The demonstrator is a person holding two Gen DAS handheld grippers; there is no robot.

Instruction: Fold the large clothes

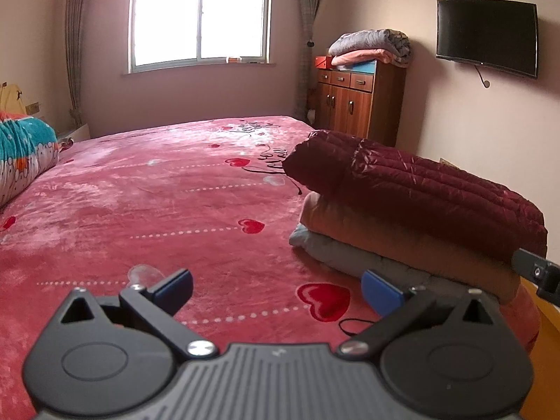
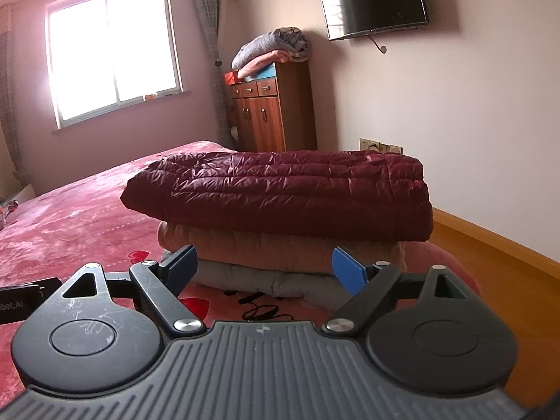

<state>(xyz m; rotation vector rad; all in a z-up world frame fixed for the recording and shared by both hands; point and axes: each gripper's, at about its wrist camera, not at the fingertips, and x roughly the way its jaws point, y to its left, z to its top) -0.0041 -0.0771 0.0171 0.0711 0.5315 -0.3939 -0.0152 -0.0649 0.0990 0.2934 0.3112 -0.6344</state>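
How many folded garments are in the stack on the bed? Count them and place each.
3. The maroon puffer jacket lies on top, the tan garment under it, and the grey garment at the bottom on the bed. Thinner pieces between them could be hidden.

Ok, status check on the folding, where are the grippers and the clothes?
Left gripper open, empty, over the bedspread. Right gripper open, empty, facing the stack. Maroon jacket folded on top. Nothing in the way.

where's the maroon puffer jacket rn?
Folded on top of the stack, over the tan garment and grey one, near the bed's right edge; maroon puffer jacket.
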